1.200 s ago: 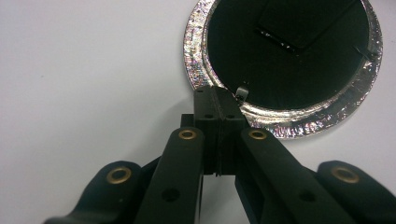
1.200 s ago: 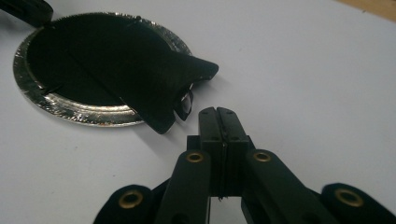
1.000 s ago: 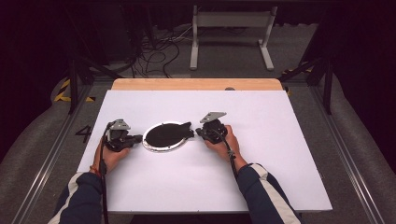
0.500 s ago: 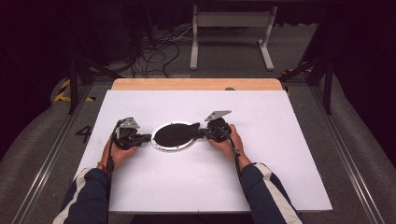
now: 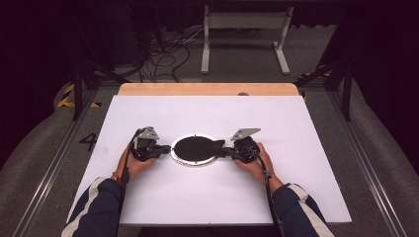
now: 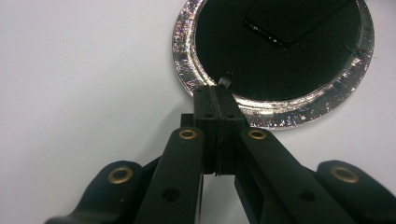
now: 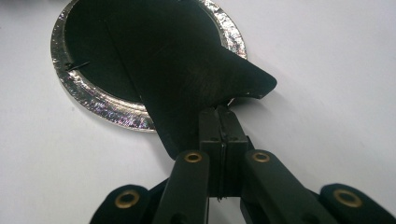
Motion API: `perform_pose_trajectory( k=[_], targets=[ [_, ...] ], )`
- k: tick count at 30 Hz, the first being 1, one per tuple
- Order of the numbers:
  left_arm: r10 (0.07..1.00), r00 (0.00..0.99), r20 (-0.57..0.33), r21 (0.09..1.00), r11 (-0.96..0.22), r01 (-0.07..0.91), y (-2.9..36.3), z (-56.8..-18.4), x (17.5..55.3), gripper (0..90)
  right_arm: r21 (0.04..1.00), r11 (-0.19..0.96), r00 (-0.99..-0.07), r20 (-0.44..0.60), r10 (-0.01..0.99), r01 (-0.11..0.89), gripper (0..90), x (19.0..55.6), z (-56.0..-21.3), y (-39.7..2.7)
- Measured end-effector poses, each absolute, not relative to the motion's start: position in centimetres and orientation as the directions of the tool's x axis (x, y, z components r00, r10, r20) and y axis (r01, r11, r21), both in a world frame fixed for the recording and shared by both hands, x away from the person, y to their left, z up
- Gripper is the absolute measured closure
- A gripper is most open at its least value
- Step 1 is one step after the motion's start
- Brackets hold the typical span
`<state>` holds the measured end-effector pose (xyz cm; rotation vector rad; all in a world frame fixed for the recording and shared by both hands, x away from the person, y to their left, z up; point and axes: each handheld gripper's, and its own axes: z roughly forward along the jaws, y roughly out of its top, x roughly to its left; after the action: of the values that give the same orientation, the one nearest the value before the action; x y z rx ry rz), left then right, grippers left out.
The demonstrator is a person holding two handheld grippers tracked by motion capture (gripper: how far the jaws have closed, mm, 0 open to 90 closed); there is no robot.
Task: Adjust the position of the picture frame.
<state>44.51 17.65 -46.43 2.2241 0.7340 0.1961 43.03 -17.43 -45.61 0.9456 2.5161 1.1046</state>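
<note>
A round plate with a glittering silver rim [image 5: 195, 163] lies on the white table top. A black sheet [image 5: 197, 147] covers its inside. My left gripper [image 5: 167, 147] is at the plate's left edge. In the left gripper view its jaws are pressed together over the rim [image 6: 187, 70], with the left gripper [image 6: 217, 93] reaching the inner edge. My right gripper [image 5: 223, 149] is at the plate's right edge. In the right gripper view the right gripper [image 7: 219, 114] is shut on a pointed flap of the black sheet [image 7: 196, 74] that sticks out over the rim [image 7: 88, 98].
The white table top [image 5: 296, 148] spreads wide around the plate, with a wooden strip [image 5: 207, 89] along its far edge. Beyond it stand a metal frame [image 5: 244, 19] and loose cables [image 5: 163, 49] on the floor. Metal rails run along both sides.
Both grippers and the plate between them have shifted to the right across the table. Both pairs of jaws stay closed at the plate's edges.
</note>
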Motion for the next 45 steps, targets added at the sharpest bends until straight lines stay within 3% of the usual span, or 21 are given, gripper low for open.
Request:
perform_pose_trajectory(
  k=[8,25,35,45],
  targets=[
    [0.564,0.821,-0.088,0.731,-0.523,0.437,15.3,-46.6,44.3,89.8,0.742,0.497,-0.741,0.000,0.671,0.450,90.0,40.5,-45.6,-19.8],
    [0.439,0.897,-0.048,0.709,-0.618,0.340,14.3,-45.9,39.2,84.6,0.743,0.516,-0.763,-0.011,0.646,0.426,90.0,38.6,-45.3,-20.3],
    [0.448,0.894,-0.033,0.708,-0.621,0.337,12.5,-46.2,39.2,78.5,0.745,0.510,-0.782,0.024,0.623,0.429,90.0,38.3,-45.2,-20.4],
    [0.457,0.889,-0.019,0.716,-0.614,0.331,12.5,-46.3,39.6,77.9,0.738,0.530,-0.813,0.043,0.581,0.417,90.0,38.1,-45.4,-20.1]
  ],
)
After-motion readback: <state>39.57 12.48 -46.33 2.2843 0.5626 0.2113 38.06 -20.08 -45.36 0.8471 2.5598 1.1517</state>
